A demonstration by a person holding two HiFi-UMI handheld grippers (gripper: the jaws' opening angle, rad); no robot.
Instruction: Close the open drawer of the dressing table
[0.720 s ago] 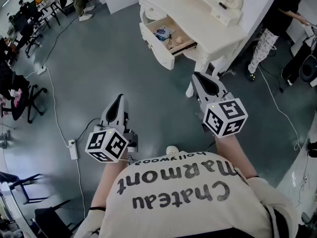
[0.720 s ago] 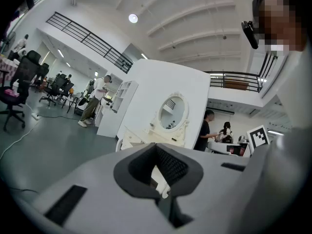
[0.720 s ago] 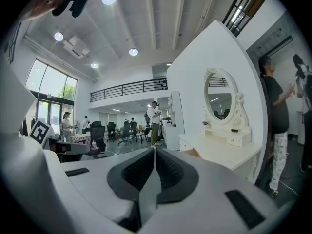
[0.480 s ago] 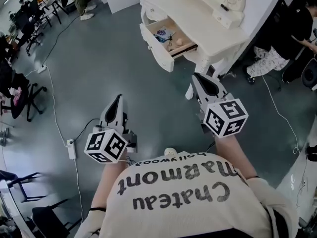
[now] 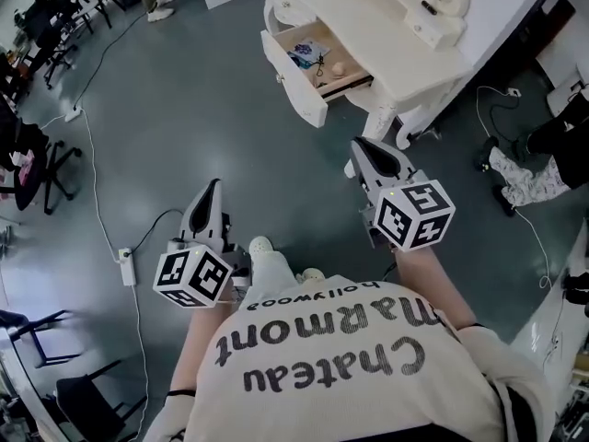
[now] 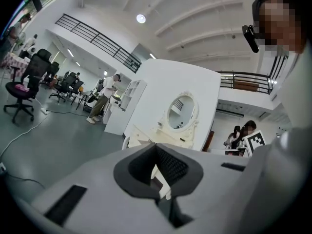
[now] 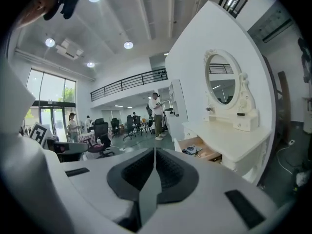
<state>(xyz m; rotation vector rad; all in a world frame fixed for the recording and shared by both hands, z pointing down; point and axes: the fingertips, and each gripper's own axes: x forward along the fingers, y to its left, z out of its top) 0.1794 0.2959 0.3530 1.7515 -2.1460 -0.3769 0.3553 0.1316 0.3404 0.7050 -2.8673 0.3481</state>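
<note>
Now | drawer (image 5: 296, 86) open, front edge jutting past dressing table (image 5: 396, 26) | bare floor (image 5: 230, 127) between it and grippers | left gripper (image 5: 213, 191), right gripper (image 5: 361, 150): fingers pressed together, empty.

A step forward
A white shoe (image 5: 262, 247) has appeared at lower centre; the bystander (image 5: 526, 182) has dropped from upper right to right edge.

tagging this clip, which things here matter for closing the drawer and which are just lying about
Job in hand: open drawer; dressing table; left hand-held gripper and right hand-held gripper, both shut and empty.

Lying about: power strip on the floor; office chair; oddments inside the drawer.
</note>
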